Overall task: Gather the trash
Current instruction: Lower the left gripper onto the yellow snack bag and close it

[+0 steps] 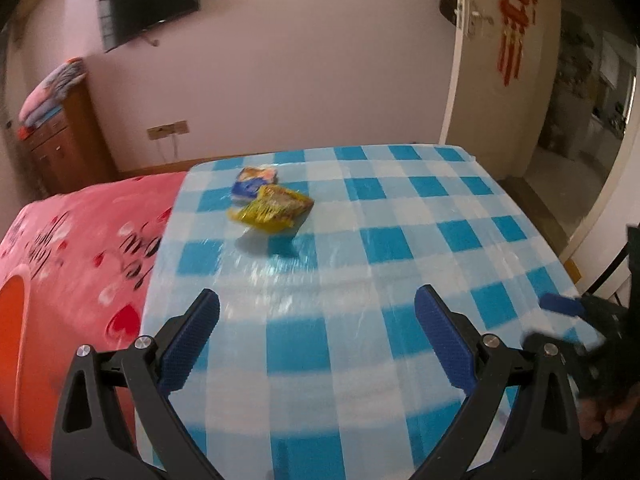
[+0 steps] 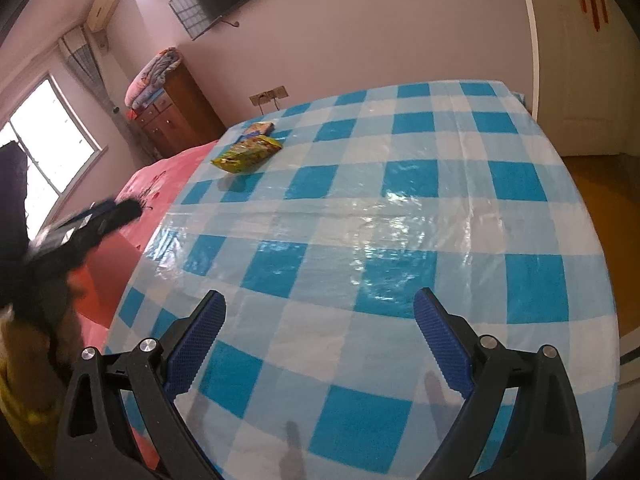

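Observation:
Two pieces of trash lie touching at the far left of the blue-and-white checked table (image 1: pixel 400 240): a yellow snack wrapper (image 1: pixel 272 209) and a blue-and-white wrapper (image 1: pixel 254 182) behind it. Both show in the right wrist view too, the yellow wrapper (image 2: pixel 247 153) and the blue one (image 2: pixel 258 128). My left gripper (image 1: pixel 316 312) is open and empty above the near part of the table, well short of the wrappers. My right gripper (image 2: pixel 320 312) is open and empty over the table's near edge (image 2: pixel 360 420). The right gripper also shows blurred at the right edge of the left wrist view (image 1: pixel 576 320).
A pink bed cover with hearts (image 1: pixel 80 248) lies left of the table. A wooden cabinet with folded blankets (image 1: pixel 60 136) stands by the wall under a TV (image 1: pixel 148 4). A door (image 1: pixel 500 60) stands open at the right. The left gripper appears blurred at the left in the right wrist view (image 2: pixel 92 224).

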